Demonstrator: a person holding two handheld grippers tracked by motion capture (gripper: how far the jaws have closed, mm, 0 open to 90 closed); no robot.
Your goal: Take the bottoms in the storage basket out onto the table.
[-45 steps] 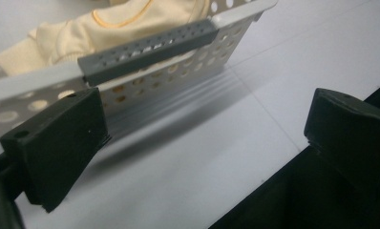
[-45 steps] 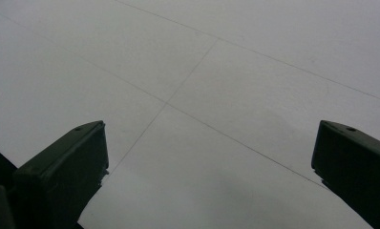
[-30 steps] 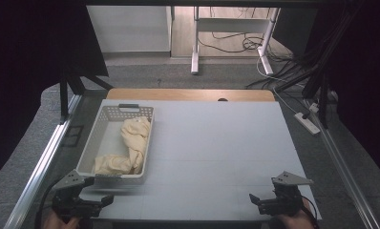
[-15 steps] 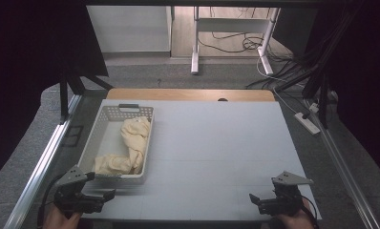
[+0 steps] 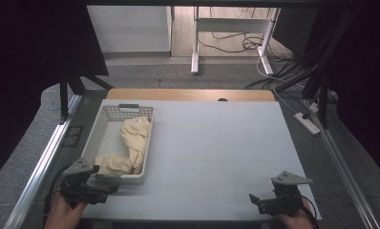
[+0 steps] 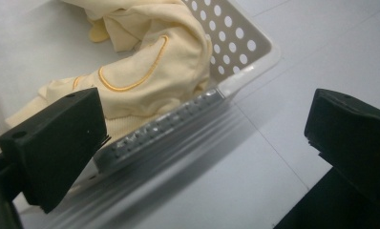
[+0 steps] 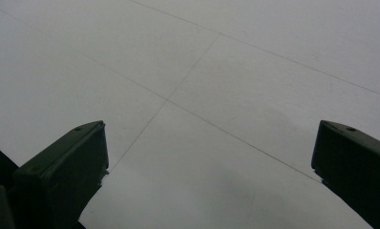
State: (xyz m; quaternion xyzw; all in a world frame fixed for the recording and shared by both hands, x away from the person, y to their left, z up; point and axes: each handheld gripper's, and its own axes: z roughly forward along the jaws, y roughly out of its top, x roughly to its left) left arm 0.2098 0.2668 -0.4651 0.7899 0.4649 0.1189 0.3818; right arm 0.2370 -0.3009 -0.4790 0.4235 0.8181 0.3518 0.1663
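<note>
Basket [image 5: 98, 136] sat on the left part of the desk [image 5: 216, 152], white, perforated, long side running away from the person. Cloth [image 5: 131, 143], pale yellow, lay crumpled inside it, bunched toward the near end and right wall. Left hand-held gripper [image 5: 112, 183] was at the basket's near rim, jaws spread wide, nothing between them; in the left gripper view the cloth [image 6: 145, 71] and the basket corner [image 6: 236, 52] lay just ahead. Right hand-held gripper [image 5: 253, 199] hovered over bare desk [image 7: 216, 95] near the right front edge, jaws also wide apart, well apart from the basket.
</note>
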